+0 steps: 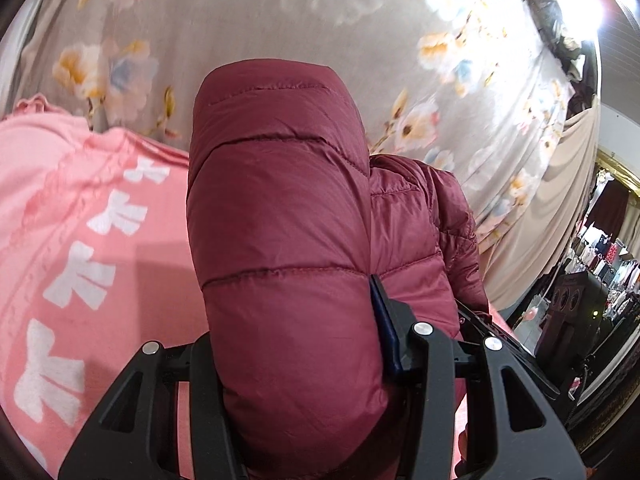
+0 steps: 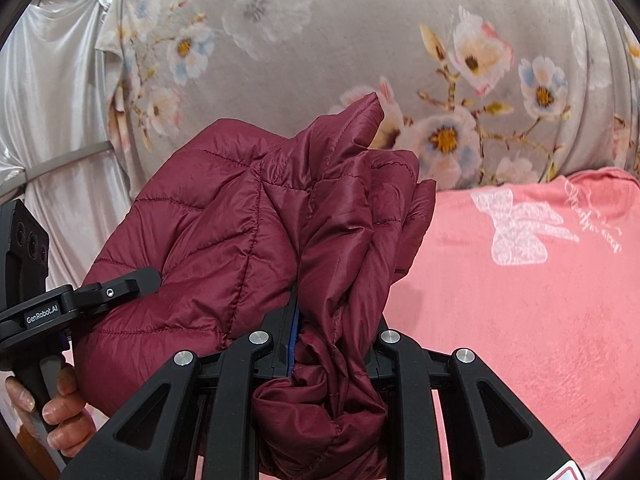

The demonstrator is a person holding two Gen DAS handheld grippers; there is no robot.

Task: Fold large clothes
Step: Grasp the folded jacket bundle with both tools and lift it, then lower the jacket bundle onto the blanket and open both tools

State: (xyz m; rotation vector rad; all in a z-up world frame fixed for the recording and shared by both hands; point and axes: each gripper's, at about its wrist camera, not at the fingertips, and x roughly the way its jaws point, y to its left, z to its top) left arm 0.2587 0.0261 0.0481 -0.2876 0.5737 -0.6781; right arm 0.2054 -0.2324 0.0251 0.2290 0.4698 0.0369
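The left gripper (image 1: pixel 296 360) squeezes a fat fold of the dark red puffy jacket (image 1: pixel 280 208), and the right gripper (image 2: pixel 332 356) pinches a bunched part. The jacket sticks out past both, over a pink shirt (image 2: pixel 520 300) on a flowery bedsheet (image 2: pixel 340 40).

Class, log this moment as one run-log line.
left claw: shut on jacket | right claw: shut on jacket | pink shirt: flat underneath

Maroon quilted puffer jacket (image 1: pixel 280 208): shiny fabric, stitched channels, bunched and doubled over, clamped at two places, raised above a pink printed garment (image 2: pixel 520 288) spread flat on the floral sheet.
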